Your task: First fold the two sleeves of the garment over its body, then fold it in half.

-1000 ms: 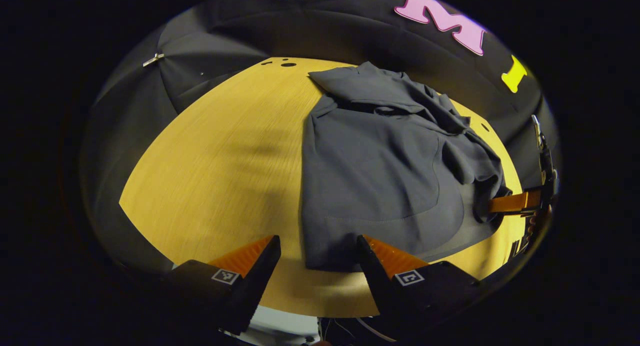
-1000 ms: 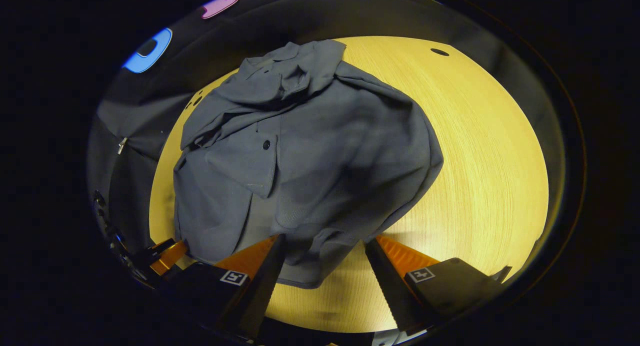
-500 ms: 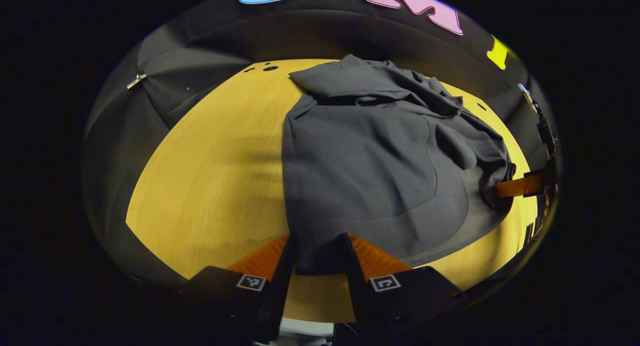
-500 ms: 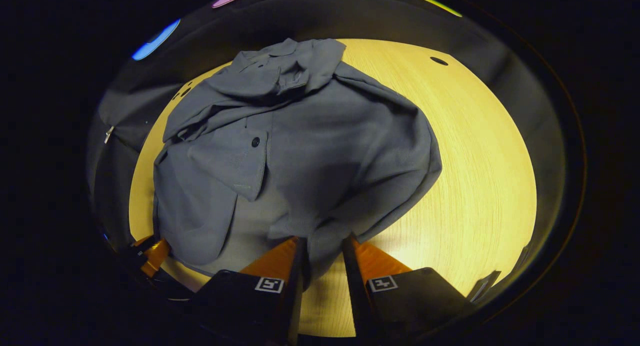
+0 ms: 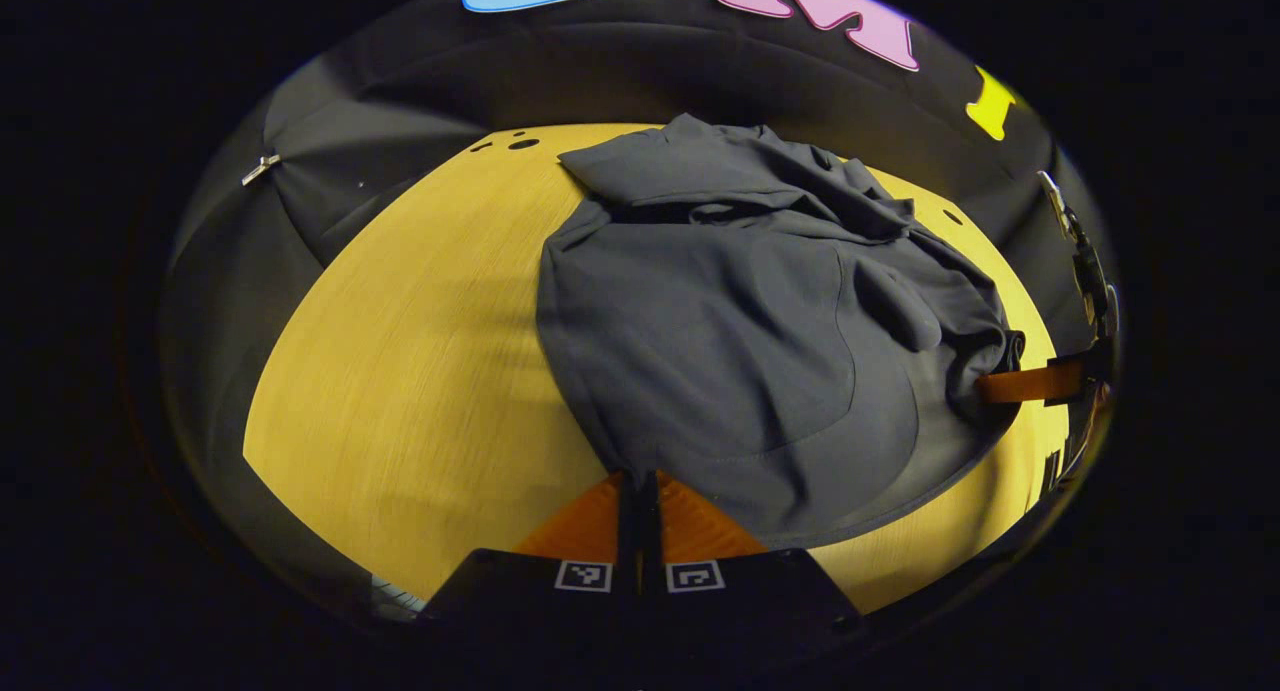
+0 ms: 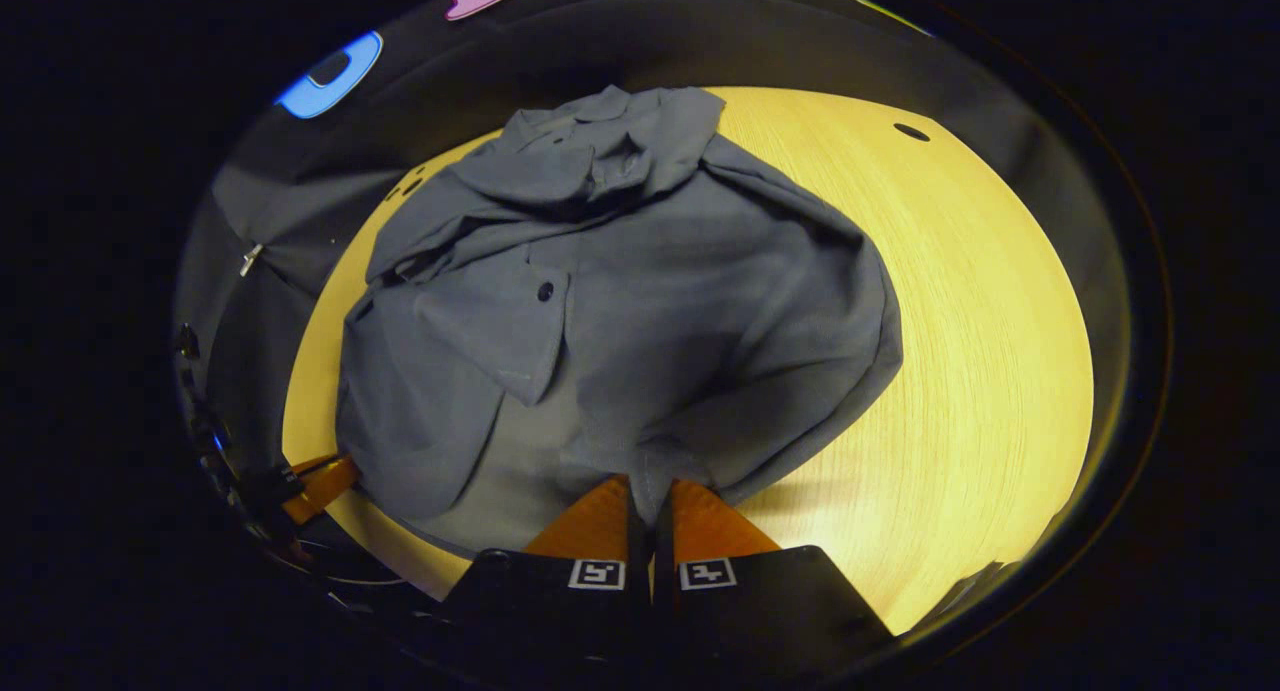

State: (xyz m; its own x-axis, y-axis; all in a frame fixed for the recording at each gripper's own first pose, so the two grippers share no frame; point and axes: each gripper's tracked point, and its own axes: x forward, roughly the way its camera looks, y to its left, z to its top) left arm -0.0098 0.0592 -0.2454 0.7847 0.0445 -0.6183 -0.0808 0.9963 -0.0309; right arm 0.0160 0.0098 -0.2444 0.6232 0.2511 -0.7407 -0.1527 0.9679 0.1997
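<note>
Well, I had both tongs clenched on the near hem of the dark grey button-up shirt (image 5: 740, 331), which lay rumpled on the round yellow wooden worktop (image 5: 400, 371), collar at the far side. My left tongs (image 5: 638, 491) pinched the near-left corner; my right tongs (image 6: 650, 499) pinched the near-right edge. The sleeves looked bunched over the body, not flat. I judged the risk lay there: carrying the hem toward the collar could drag those loose folds askew, or a thin bite of cloth could slip free.
</note>
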